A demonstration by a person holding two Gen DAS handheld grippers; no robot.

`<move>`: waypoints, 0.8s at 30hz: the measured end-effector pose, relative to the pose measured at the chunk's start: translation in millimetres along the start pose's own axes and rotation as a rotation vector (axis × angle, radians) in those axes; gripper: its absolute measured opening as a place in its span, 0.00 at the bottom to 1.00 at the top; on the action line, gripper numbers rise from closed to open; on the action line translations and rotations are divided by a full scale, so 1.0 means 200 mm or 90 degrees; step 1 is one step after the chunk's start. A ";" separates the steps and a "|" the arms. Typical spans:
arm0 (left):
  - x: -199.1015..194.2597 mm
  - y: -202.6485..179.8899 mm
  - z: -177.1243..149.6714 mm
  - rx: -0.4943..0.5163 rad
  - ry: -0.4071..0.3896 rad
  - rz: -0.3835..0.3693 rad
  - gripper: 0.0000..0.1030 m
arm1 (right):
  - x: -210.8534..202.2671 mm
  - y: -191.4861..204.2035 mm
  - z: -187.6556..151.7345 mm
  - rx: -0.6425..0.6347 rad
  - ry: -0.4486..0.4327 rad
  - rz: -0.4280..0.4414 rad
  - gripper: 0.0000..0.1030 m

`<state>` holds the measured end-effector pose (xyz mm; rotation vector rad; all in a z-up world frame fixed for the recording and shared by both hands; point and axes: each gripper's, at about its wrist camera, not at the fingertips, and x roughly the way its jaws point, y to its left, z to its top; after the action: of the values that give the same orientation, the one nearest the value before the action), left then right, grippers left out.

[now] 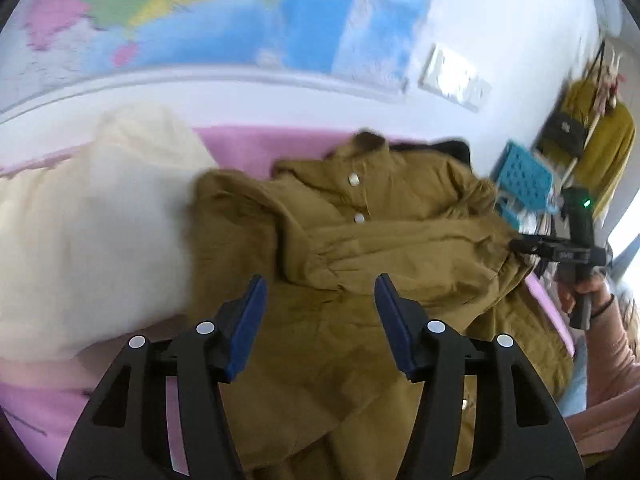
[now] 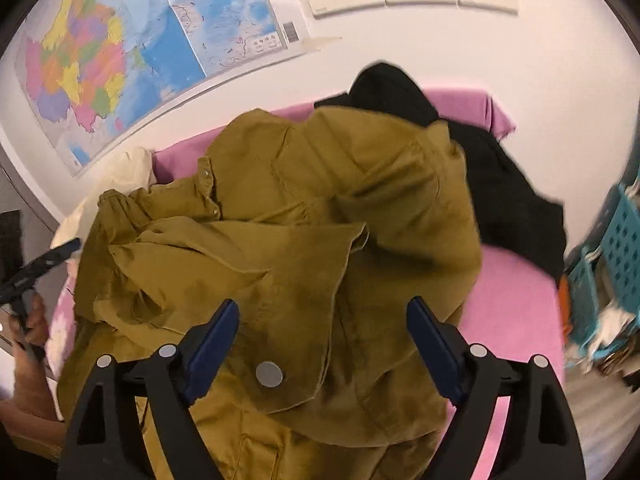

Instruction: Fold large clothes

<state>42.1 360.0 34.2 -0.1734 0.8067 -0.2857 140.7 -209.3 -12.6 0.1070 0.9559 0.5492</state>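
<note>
On the pink bed [image 2: 516, 312] lay the jacket [image 2: 304, 240], crumpled and spread across the middle, its collar toward the wall. My left claw [image 1: 318, 316] hovered above its lower part with jaws apart, holding nothing. My right claw [image 2: 322, 344] hung over the hem, jaws likewise wide and empty, a snap [image 2: 269, 374] showing between them. A cream pillow [image 1: 88, 220] touched the jacket's left side; a black garment [image 2: 500, 184] lay against its far right. Beside the bed stood a blue crate [image 2: 616, 248]; I could not tell its contents. A map [image 2: 120, 60] hung on the wall.
</note>
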 end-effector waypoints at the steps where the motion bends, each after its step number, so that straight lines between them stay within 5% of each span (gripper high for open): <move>1: 0.07 0.00 0.01 -0.004 0.025 -0.006 0.52 | 0.01 0.01 -0.01 0.000 -0.003 0.020 0.70; 2: 0.15 0.01 0.02 -0.016 0.051 -0.005 0.48 | 0.02 0.02 -0.02 -0.006 -0.006 0.032 0.37; 3: 0.23 -0.02 0.03 -0.024 0.068 -0.006 0.46 | 0.02 0.03 -0.02 -0.007 -0.007 0.038 0.21; 5: 0.32 -0.03 0.05 -0.031 0.083 -0.009 0.41 | -0.02 0.04 0.00 -0.010 -0.034 0.016 0.17; 9: 0.37 -0.06 0.05 -0.031 0.077 -0.034 0.40 | -0.13 0.00 0.04 -0.002 -0.099 -0.033 0.17; 14: 0.51 -0.09 -0.02 -0.009 0.129 0.015 0.40 | 0.03 -0.11 -0.04 0.036 -0.015 -0.081 0.26; 16: 0.47 -0.09 -0.03 -0.008 0.120 0.024 0.41 | -0.02 -0.11 -0.07 0.049 -0.035 -0.079 0.33; 19: 0.33 -0.13 -0.05 0.007 0.083 0.024 0.60 | -0.16 -0.06 -0.11 0.032 -0.093 -0.069 0.39; 24: 0.11 -0.16 -0.17 0.025 0.052 0.023 0.61 | -0.23 0.12 -0.17 -0.074 -0.098 -0.064 0.39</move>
<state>26.7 320.1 4.4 -0.1109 0.8838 -0.2750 83.3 -216.8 8.4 -0.0042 0.7740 0.4948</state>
